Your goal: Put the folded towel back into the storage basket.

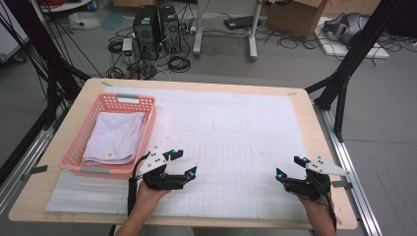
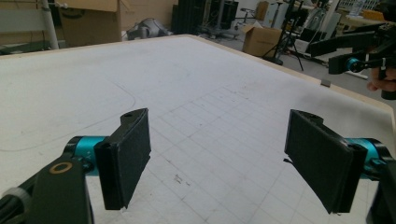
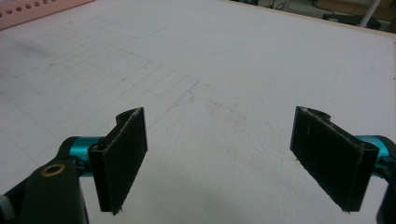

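Largest first: a table [image 1: 196, 84] of pale wood, covered almost fully by a white mat [image 1: 236, 132] with a faint grid. Probably laid so to give a clean, marked place for the work.

On the left part of the mat, a pink basket [image 1: 74, 142], standing with its long side toward the far edge. Inside it, a towel [image 1: 115, 137], light lilac, folded flat, resting on the bottom with a small label near the front. Seems already put away, or waiting to be taken out; impossible to say which from here.

Near the front edge, the left gripper [image 1: 185, 162], just beside the front right corner of the basket, not touching it. Well apart on the right side, the right gripper [image 1: 289, 167], over bare mat. Both held low and pointing forward, like a resting pose at either side of the working place.

From the high view: the basket with the towel as a whole, and how far the two grippers stand from each other. Not so clear there: the exact gap of the jaws.

From the left gripper view: black pads [image 2: 133, 156] spread wide, nothing between, bare grid under them; far at the upper right, the other gripper with a bit of the hand.

From the right gripper view: jaws also spread wide and empty, some brownish stains on the mat, and a pink corner of the basket at the upper left.
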The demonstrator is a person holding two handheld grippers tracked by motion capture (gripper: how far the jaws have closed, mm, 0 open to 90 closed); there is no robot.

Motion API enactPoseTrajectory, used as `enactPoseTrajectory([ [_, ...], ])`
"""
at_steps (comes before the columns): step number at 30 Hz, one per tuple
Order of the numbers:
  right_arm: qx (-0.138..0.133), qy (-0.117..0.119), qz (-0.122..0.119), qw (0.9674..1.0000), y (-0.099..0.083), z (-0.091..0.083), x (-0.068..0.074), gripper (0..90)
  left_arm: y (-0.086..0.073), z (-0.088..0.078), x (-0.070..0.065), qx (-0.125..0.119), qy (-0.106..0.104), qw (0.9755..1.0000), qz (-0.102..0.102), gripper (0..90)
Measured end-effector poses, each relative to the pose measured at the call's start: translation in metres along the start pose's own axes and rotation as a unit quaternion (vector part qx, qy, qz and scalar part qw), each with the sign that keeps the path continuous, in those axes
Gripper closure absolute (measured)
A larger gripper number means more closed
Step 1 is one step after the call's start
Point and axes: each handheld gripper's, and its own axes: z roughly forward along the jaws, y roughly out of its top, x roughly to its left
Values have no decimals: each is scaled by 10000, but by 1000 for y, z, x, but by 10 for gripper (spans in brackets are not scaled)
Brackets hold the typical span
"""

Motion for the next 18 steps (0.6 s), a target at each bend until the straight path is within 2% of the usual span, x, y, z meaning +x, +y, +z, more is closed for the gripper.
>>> enactPoseTrajectory([
  [18,21,4,67,10000,-2,2,-3,177,-1,2,2,28,48,10000,-46,227],
])
